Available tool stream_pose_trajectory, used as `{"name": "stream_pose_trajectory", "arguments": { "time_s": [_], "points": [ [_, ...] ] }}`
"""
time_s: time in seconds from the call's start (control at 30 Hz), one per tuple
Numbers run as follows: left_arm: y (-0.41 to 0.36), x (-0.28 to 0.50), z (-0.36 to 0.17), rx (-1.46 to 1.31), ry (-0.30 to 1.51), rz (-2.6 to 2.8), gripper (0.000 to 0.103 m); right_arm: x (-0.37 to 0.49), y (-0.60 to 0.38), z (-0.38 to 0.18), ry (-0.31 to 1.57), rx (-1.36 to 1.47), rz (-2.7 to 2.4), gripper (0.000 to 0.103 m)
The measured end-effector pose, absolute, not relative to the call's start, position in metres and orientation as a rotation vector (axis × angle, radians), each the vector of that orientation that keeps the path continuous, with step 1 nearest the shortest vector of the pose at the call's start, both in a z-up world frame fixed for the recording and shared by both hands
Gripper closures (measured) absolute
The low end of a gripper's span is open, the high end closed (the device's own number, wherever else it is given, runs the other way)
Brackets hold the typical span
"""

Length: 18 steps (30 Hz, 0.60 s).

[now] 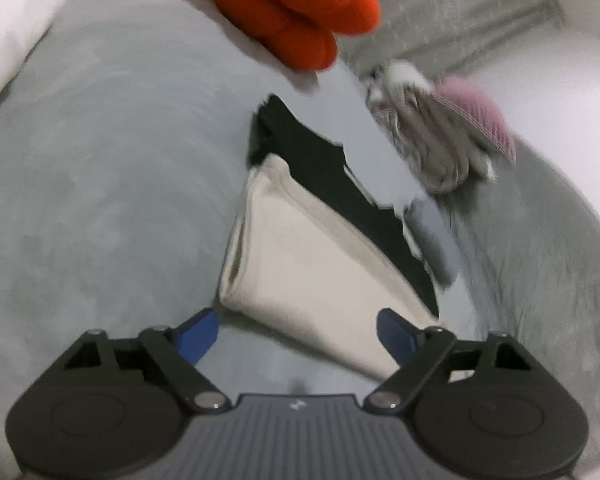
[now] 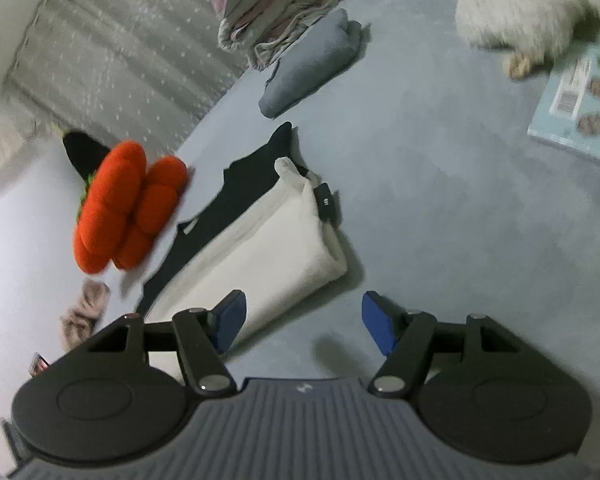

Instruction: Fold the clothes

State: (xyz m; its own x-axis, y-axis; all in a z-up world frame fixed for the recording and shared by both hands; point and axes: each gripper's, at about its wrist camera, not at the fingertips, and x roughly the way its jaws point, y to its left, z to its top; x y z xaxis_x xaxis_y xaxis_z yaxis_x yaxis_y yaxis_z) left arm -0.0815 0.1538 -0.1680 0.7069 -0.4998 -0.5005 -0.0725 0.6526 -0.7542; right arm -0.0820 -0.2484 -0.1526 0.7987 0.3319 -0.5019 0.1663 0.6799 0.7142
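The left gripper (image 1: 298,330) points forward and somewhat down, its two blue fingers (image 1: 198,334) standing wide apart with nothing pressed between them. The right gripper (image 2: 302,322) is tilted down the same way, also open and holding nothing.

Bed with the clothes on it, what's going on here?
A person is folding clothes with two handheld grippers. A cream garment lies folded on a black one on the bed. The left gripper and right gripper both hover open at its near edge, gripping nothing. An orange plush and a clothes pile lie farther off.
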Motion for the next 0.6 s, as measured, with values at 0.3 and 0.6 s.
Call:
{"name": "stream_pose_trajectory", "arguments": {
  "time_s": [0.3, 0.6],
  "points": [
    [0.131, -0.089, -0.178, -0.852, 0.574, -0.096, 0.046, -0.065, -0.238, -0.165, 0.592, 0.936, 0.042, 0.054],
    [0.134, -0.092, -0.179, -0.939, 0.513, 0.008, 0.094, -0.07, -0.241, -0.171, 0.569, 1.047, 0.007, 0.096]
  ]
}}
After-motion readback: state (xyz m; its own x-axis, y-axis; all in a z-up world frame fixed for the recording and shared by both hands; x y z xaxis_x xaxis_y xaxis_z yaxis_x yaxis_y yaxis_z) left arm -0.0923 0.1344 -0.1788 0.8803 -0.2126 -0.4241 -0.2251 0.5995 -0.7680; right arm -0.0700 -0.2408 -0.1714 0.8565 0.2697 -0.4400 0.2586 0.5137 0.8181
